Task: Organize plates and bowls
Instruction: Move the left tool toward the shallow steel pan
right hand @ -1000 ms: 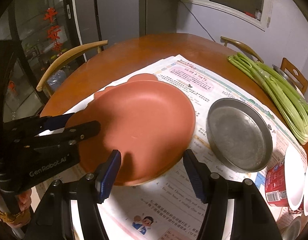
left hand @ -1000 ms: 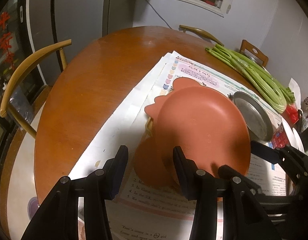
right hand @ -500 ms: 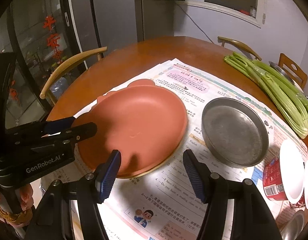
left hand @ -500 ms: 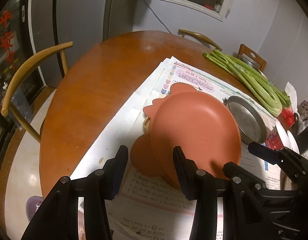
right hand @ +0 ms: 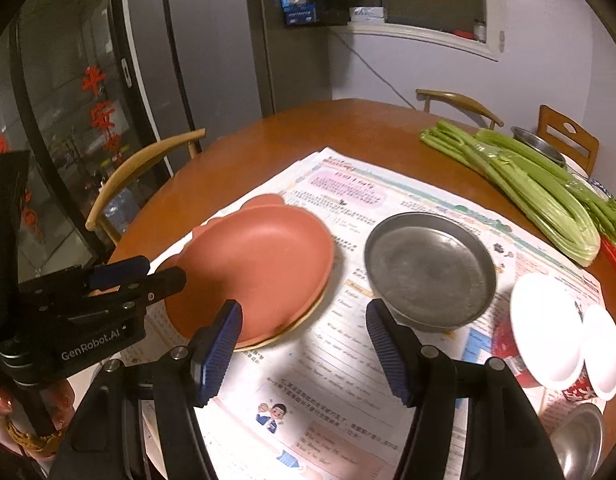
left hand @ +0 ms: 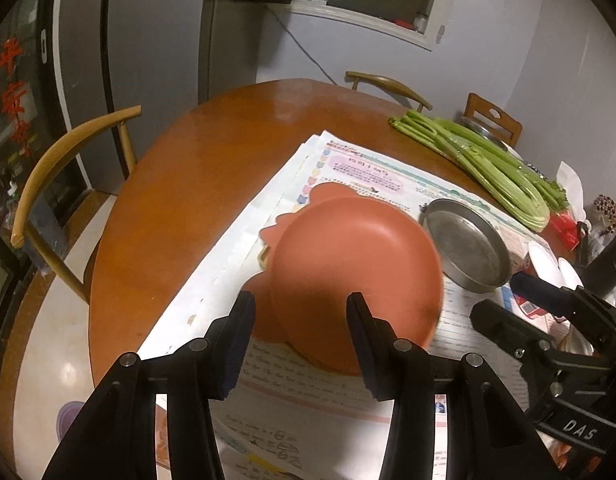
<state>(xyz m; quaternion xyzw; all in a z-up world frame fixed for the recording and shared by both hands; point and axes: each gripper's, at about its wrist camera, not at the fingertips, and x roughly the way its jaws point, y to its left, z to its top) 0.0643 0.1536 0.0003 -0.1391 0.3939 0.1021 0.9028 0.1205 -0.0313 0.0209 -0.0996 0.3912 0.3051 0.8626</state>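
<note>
A round terracotta plate (left hand: 356, 268) lies on top of a stack of similar scalloped plates on the newspaper; it also shows in the right wrist view (right hand: 259, 264). A round metal dish (right hand: 430, 270) sits just right of the stack, and shows in the left wrist view (left hand: 466, 250). My left gripper (left hand: 299, 340) is open and empty, above and short of the stack's near edge. My right gripper (right hand: 303, 350) is open and empty, above the newspaper between the stack and the metal dish.
Newspaper (right hand: 336, 396) covers the near part of the round wooden table (left hand: 179, 184). Celery (right hand: 528, 184) lies at the back right. Two red cups with white lids (right hand: 548, 340) stand at the right. A metal bowl (right hand: 580, 444) is at the near right. Wooden chairs (left hand: 55, 176) ring the table.
Both grippers have pulled back and up from the terracotta stack, which looks smaller and farther now. The top plate rests on the stack. Both stay open.
</note>
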